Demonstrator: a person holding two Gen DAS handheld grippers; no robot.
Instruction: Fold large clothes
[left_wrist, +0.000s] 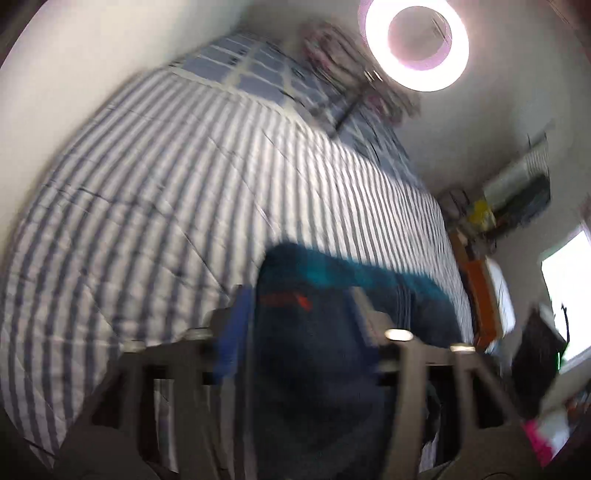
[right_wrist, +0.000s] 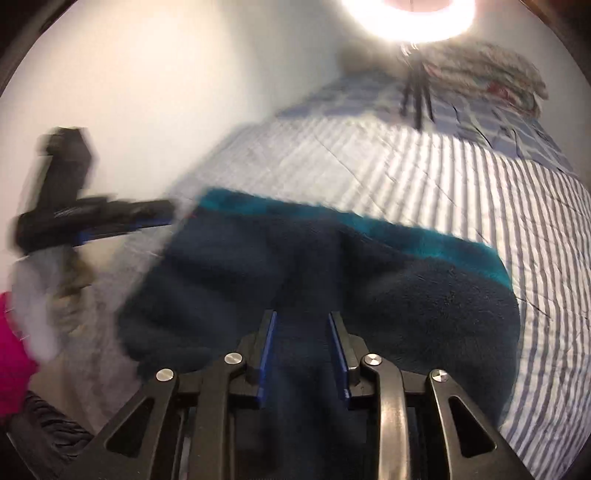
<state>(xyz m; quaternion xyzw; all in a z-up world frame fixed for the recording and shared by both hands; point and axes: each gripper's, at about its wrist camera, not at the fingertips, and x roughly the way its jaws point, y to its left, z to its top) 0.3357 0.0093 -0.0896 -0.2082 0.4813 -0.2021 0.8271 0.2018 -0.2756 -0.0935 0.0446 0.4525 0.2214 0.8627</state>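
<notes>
On a bed spread with a blue-and-white striped quilt (right_wrist: 480, 177), a dark navy fleece garment with a teal band (right_wrist: 332, 266) lies in a heap. At left, the left gripper (right_wrist: 162, 212) reaches in sideways to the garment's teal edge; its own camera shows navy fleece filling the gap between its fingers (left_wrist: 232, 332) — whether they pinch it is lost to blur. A small orange-red mark (left_wrist: 303, 301) on the fleece is unreadable. At centre, the right gripper (right_wrist: 303, 317) stands with blue-padded fingers (right_wrist: 267, 350) parted a moderate way, the fleece lying between and beyond them — not clamped.
</notes>
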